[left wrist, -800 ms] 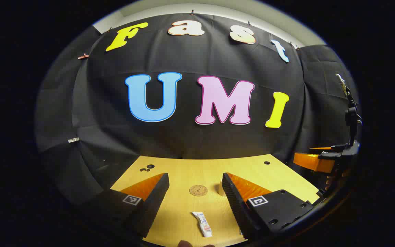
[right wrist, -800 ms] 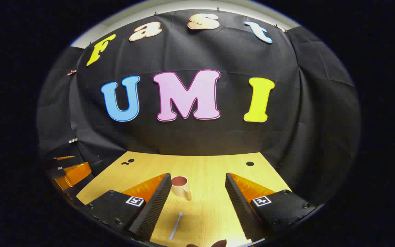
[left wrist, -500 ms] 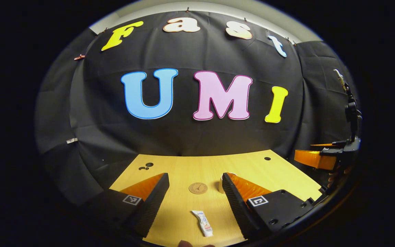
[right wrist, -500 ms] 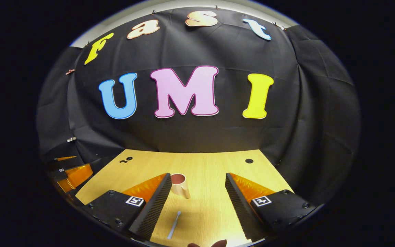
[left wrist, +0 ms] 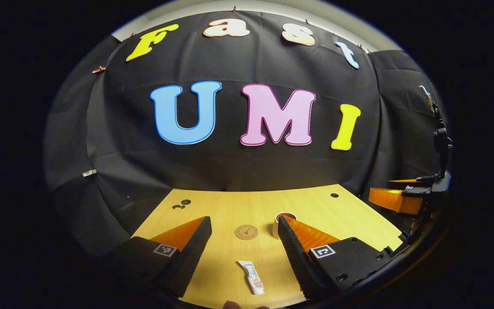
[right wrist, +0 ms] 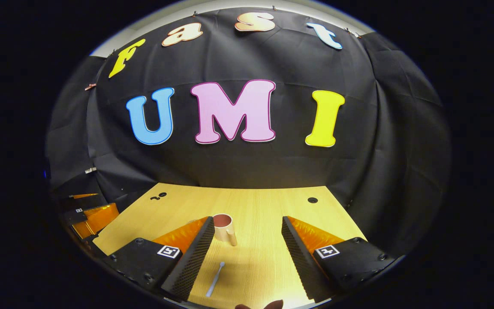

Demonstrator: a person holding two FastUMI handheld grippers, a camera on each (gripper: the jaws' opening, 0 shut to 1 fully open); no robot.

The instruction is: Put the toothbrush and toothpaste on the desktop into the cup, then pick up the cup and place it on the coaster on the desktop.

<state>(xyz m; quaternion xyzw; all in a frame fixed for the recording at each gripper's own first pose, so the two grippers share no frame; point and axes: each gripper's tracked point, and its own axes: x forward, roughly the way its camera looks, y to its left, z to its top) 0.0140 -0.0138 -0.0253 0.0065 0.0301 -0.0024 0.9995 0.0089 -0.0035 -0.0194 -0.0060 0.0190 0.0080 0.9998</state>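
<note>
**Both tongs spread above the surface, nothing grasped**

In the left gripper view, the left tongs hang released over the wooden surface, and the toothpaste lies flat between their fingers, nearer than the cup. Beyond it sits the round coaster, just left of the cup, whose side is partly hidden behind a finger. The right tongs show far off, right of the cup.

In the right gripper view, the right tongs are released too. The toothbrush lies on the surface nearer than the cup, which stands upright beside the left-hand finger.
</note>
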